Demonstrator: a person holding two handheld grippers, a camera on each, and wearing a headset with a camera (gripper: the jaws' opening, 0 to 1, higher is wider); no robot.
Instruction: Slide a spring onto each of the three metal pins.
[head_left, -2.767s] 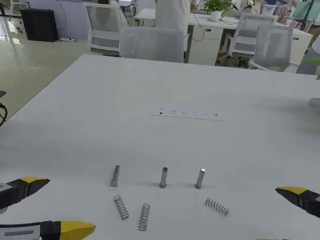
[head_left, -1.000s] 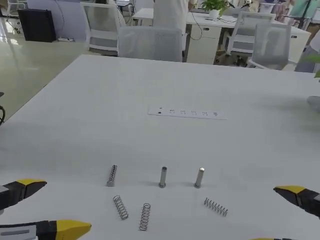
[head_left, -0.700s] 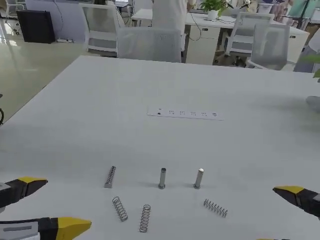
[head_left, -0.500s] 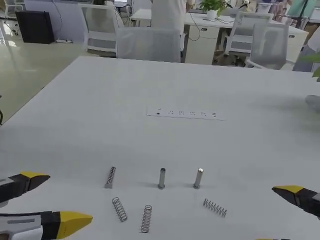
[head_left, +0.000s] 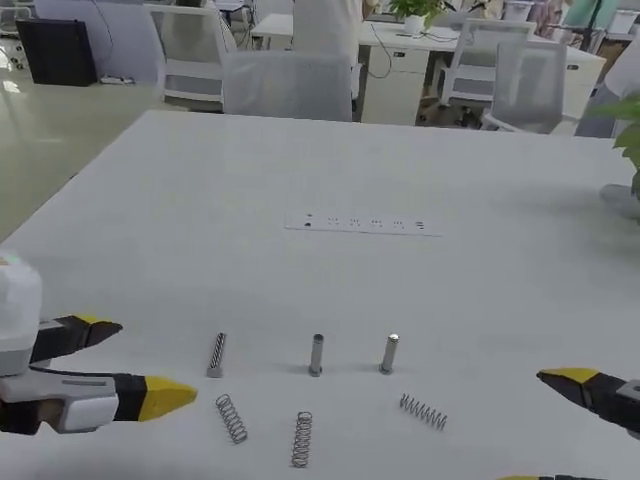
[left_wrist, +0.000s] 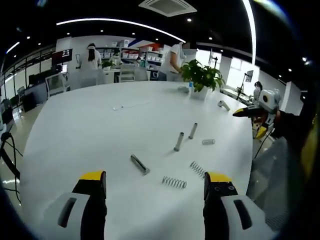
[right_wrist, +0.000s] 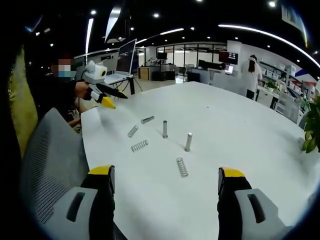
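Observation:
Three metal pins stand in a row on the white table: the left pin leans over and seems to lie on its side, the middle pin and right pin are upright. Three loose springs lie in front of them: a left spring, a middle spring and a right spring. My left gripper is open, just left of the leaning pin, with nothing in it. My right gripper is open at the right, well clear of the right spring.
A white power strip is set into the table farther back. Grey office chairs stand at the far edge. A potted plant sits at the table's right side. A person's hand holds the left gripper.
My left gripper has moved up and to the right, closer to the leaning pin. The head camera has shifted a little. Pins, springs and right gripper stay put.

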